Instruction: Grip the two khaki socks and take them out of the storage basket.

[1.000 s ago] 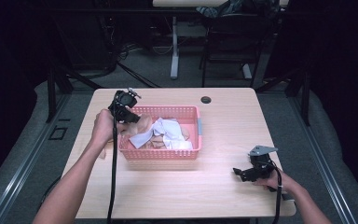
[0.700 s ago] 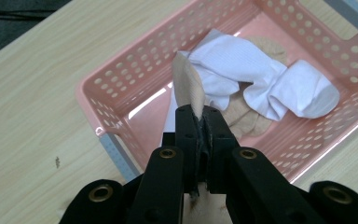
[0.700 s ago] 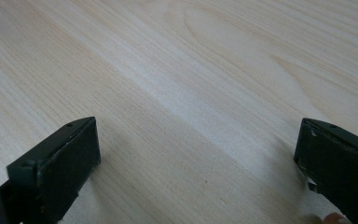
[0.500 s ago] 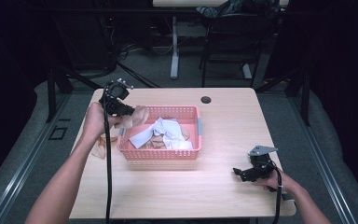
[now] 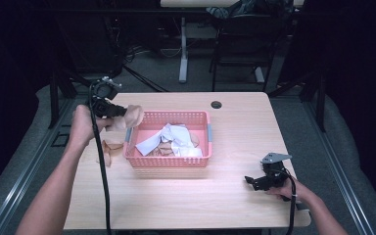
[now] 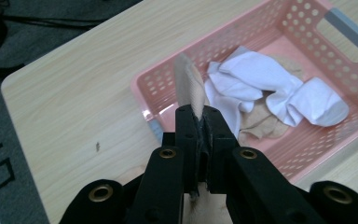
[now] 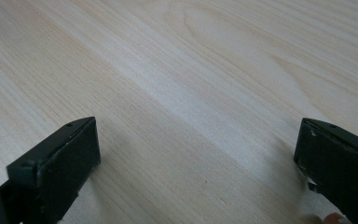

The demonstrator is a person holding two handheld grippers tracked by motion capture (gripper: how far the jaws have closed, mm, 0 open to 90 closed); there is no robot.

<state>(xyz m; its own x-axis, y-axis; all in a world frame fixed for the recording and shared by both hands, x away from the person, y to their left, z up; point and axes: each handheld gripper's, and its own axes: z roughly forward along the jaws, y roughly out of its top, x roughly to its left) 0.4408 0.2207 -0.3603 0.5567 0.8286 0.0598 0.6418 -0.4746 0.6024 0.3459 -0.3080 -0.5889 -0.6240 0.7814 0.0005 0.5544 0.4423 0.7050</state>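
At nine o'clock of the basket (image 5: 169, 159), my left gripper (image 5: 120, 110) now holds a beige sock (image 5: 132, 116) pinched tight, lifted clear over the rim since a moment ago; sorting out seems underway. My right gripper (image 5: 252, 181) rests wide apart at four o'clock.

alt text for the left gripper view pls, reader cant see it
The left tool, its black jaws shut on a beige sock, is held above the near corner of a pink perforated basket. Inside the basket lie white socks and more beige ones, on a light wooden table.
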